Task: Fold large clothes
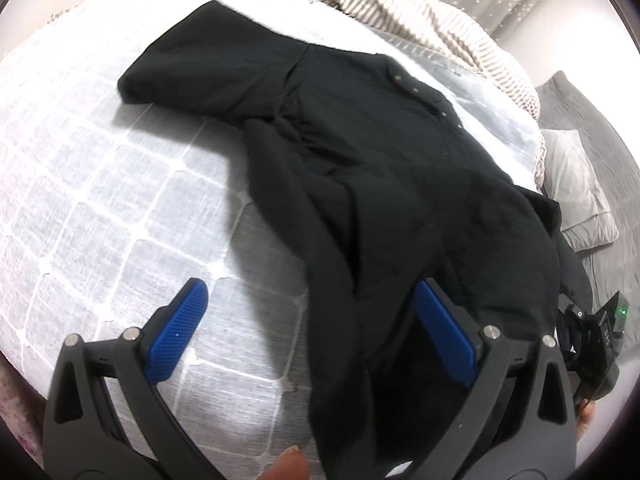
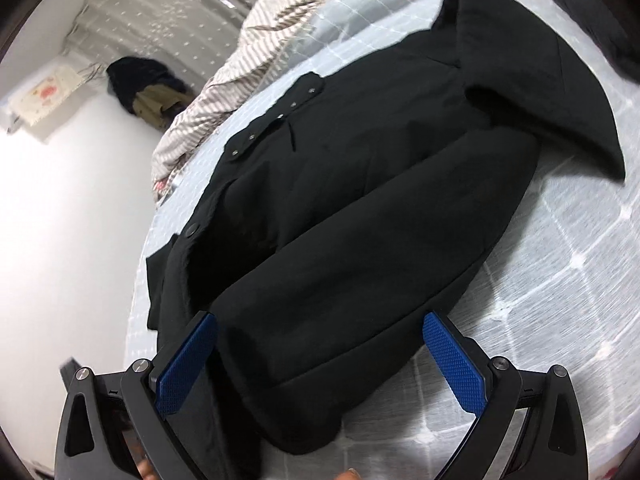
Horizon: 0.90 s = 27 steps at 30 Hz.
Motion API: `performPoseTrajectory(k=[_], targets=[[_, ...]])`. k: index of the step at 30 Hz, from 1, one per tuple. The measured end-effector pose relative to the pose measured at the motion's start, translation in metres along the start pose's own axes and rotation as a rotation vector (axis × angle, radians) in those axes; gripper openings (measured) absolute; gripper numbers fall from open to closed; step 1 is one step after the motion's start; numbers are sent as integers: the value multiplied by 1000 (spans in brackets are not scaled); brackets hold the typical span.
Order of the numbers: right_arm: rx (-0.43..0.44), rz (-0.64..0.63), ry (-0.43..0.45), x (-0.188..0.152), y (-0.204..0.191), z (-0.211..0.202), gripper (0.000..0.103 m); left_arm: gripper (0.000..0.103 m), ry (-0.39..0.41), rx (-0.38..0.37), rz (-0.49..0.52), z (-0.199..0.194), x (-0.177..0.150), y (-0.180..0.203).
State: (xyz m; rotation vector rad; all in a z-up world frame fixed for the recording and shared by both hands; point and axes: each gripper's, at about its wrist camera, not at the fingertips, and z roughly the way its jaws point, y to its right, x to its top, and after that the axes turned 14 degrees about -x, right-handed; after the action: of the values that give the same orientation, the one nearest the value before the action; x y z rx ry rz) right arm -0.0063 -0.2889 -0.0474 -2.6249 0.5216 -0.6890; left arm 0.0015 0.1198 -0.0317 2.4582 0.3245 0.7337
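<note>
A large black jacket (image 1: 360, 160) with metal snap buttons lies spread on a white grid-patterned bedcover (image 1: 100, 184). One sleeve reaches to the far left. In the left wrist view my left gripper (image 1: 312, 332) is open, its blue pads straddling the jacket's near hem fabric. In the right wrist view the jacket (image 2: 360, 200) lies with a sleeve folded across its body, the cuff end nearest me. My right gripper (image 2: 320, 360) is open, its pads on either side of that sleeve end, not closed on it. The right gripper's body (image 1: 596, 344) shows at the lower right in the left wrist view.
A striped blanket (image 1: 420, 16) is bunched at the far side of the bed. A grey pillow (image 1: 576, 184) lies to the right. A sparkly curtain (image 2: 180, 20) hangs behind, with dark clothes (image 2: 148, 84) piled by the white wall.
</note>
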Motion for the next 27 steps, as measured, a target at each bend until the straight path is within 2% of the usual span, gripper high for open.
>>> performPoseTrajectory(k=[3, 6, 12, 15, 18, 20, 21, 23, 26, 27], targets=[[-14, 48, 17, 0, 2, 5, 103, 102, -24, -20, -28, 3, -1, -10], [20, 108, -3, 1, 8, 11, 103, 102, -34, -34, -40, 5, -4, -14], [184, 255, -44, 3, 28, 18, 102, 102, -68, -28, -34, 16, -9, -19], [249, 298, -48, 4, 36, 18, 96, 102, -82, -25, -31, 19, -11, -21], [266, 324, -52, 2, 43, 17, 87, 102, -79, -19, -22, 18, -13, -22], [261, 325, -56, -3, 47, 16, 71, 102, -83, -22, -19, 20, -14, -23], [254, 324, -56, -3, 48, 16, 67, 102, -86, -25, -20, 21, -15, -23], [243, 320, -59, -4, 51, 16, 47, 102, -97, -31, -20, 23, -19, -24], [251, 299, -63, -5, 53, 13, 28, 102, -108, -28, -15, 26, -20, -22], [249, 288, -59, -5, 53, 12, 25, 102, -109, -26, -10, 27, -21, -21]])
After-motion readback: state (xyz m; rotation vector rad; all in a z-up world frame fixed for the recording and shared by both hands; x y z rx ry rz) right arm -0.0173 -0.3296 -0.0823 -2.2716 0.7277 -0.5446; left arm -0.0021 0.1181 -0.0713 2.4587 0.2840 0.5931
